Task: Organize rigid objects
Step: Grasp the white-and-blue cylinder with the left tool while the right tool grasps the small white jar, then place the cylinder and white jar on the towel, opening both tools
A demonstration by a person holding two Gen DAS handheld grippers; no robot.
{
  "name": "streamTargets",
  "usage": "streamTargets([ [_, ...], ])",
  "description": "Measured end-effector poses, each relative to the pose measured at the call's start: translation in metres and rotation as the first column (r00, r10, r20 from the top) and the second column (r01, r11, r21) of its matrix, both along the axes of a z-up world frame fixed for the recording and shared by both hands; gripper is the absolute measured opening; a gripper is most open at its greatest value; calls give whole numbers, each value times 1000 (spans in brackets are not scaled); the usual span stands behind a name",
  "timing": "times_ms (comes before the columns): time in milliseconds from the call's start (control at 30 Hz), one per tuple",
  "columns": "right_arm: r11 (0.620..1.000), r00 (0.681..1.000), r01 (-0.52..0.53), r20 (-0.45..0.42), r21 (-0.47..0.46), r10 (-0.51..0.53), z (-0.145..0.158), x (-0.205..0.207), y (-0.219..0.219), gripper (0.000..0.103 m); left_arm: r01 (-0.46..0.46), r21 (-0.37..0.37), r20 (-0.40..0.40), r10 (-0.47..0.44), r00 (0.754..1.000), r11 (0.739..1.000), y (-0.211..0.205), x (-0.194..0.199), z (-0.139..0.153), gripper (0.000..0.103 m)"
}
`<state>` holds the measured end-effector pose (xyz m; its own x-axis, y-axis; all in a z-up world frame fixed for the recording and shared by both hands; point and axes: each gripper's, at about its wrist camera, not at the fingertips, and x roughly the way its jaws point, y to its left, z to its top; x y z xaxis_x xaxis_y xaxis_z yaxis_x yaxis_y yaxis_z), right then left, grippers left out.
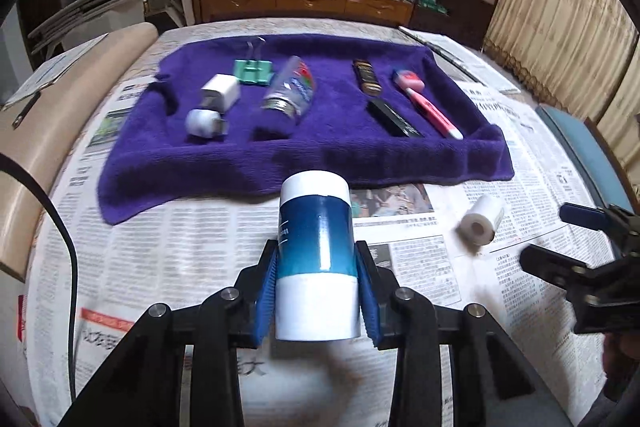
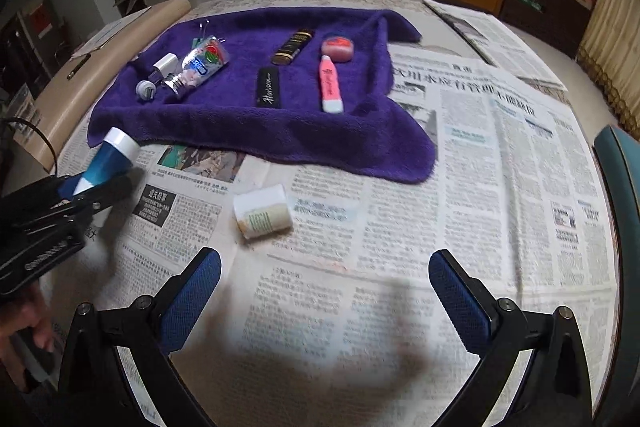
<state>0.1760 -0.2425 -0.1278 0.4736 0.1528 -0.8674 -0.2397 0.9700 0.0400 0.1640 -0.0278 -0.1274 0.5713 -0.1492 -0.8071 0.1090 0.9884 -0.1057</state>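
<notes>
Left gripper (image 1: 318,291) is clamping blue-white bottle (image 1: 316,259); right gripper (image 2: 324,303) is hovering spread, empty. Eight items are lying on purple towel (image 1: 224,167); small roll (image 2: 262,213) is waiting near towel's front edge.

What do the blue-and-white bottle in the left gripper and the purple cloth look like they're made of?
Blue-and-white bottle: likely glossy plastic, with smooth walls showing soft highlights. Purple cloth: looks like plush terry or microfibre, matte, with fuzzy pile and soft rumpled edges.

The newspaper (image 2: 460,187) print is too blurred to read. The left fingers (image 1: 266,291) hide the bottle's (image 1: 316,251) sides, and the purple towel (image 1: 224,163) covers the bench beneath.
</notes>
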Motion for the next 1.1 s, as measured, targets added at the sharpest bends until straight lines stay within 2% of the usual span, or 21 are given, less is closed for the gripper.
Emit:
streamTargets([
  [100,999,999,-35,18,-24,36,-6,6,10,97,0,-19,4,0,1000,1000,10,-5,5,34],
  [333,996,996,-88,-16,-5,88,-24,15,25,76,-3,-56,0,3,1000,998,24,-10,5,34],
  [567,993,992,-118,45,-20,119,-25,15,28,64,-15,-102,-5,14,1000,995,35,-17,2,34],
  [733,990,988,-139,72,-14,140,-22,16,34,31,-25,-113,-14,24,1000,993,42,-23,-1,34],
  [833,989,985,-147,83,-27,149,-23,14,37,31,-40,-130,-14,38,999,991,50,-23,-1,34],
  [1100,993,993,-110,55,49,107,-13,18,25,31,-44,-144,-11,43,999,989,56,-14,10,34],
])
